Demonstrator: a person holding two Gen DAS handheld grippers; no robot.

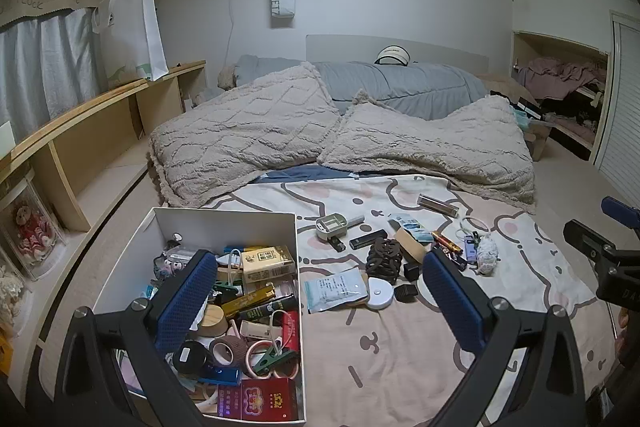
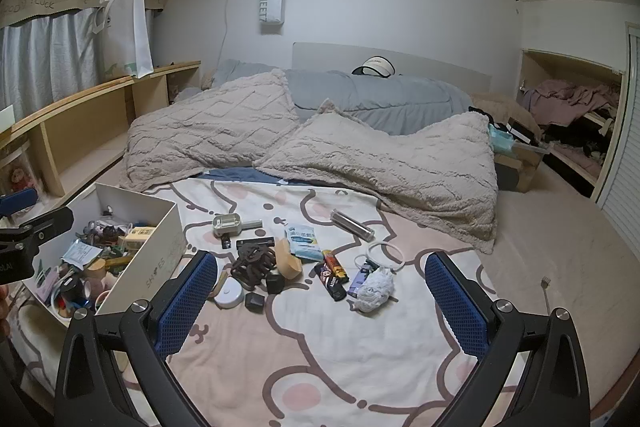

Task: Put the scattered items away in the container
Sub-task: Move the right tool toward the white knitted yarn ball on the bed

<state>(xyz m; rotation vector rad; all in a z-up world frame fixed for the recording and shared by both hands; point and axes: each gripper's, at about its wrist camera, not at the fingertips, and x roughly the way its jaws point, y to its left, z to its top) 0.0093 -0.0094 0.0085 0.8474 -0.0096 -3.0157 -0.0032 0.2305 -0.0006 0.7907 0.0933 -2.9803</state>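
A white box point(image 1: 224, 217) holding several small items sits on the bed at the left; it also shows in the right wrist view point(image 2: 160, 223). Scattered items lie on the patterned sheet to its right: a brown hair claw point(image 1: 384, 259) point(image 2: 252, 265), a white round disc point(image 1: 379, 295) point(image 2: 229, 294), a packet point(image 1: 336, 289), a black lighter point(image 2: 334, 283), a crumpled white wad point(image 2: 374, 289), a clear tube point(image 2: 352, 221). My left gripper point(image 1: 320, 291) is open and empty, above the box's right wall. My right gripper point(image 2: 320, 295) is open and empty, hovering before the scattered pile.
Two fluffy beige pillows point(image 2: 380, 163) and a grey duvet point(image 2: 380, 99) lie behind the items. A wooden shelf point(image 1: 100, 119) runs along the left. A white ring point(image 2: 386, 253) and a beige case point(image 2: 230, 223) lie on the sheet.
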